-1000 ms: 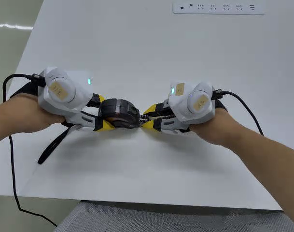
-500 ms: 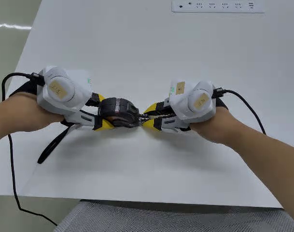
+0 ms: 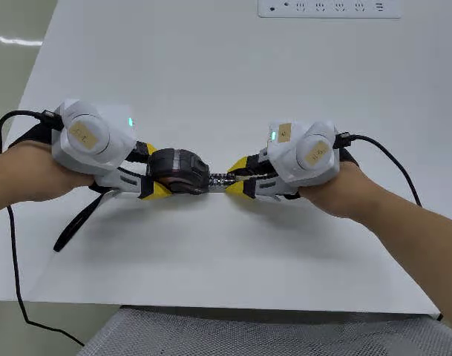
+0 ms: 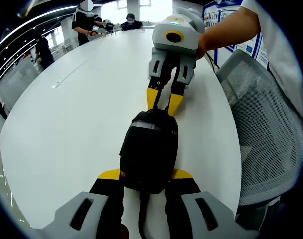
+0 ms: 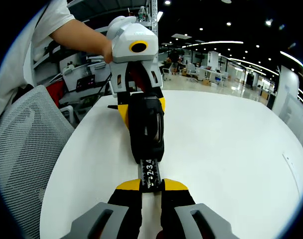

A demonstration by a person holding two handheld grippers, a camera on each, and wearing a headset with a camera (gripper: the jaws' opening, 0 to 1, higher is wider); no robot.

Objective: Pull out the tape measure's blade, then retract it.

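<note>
- Left tongs (image 3: pixel 157 172): clamped on tape measure case (image 3: pixel 179 169).
- Right tongs (image 3: pixel 236 178): pinched on blade (image 3: pixel 219 179) tip.
- Change: short blade length newly exposed; pull-out begun, retraction pending.

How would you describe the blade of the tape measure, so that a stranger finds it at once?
Over the white table, near its front edge, the left gripper holds a black case. From the case a short blade runs to the right gripper; it alone is thin, flat and printed with numbers.
</note>
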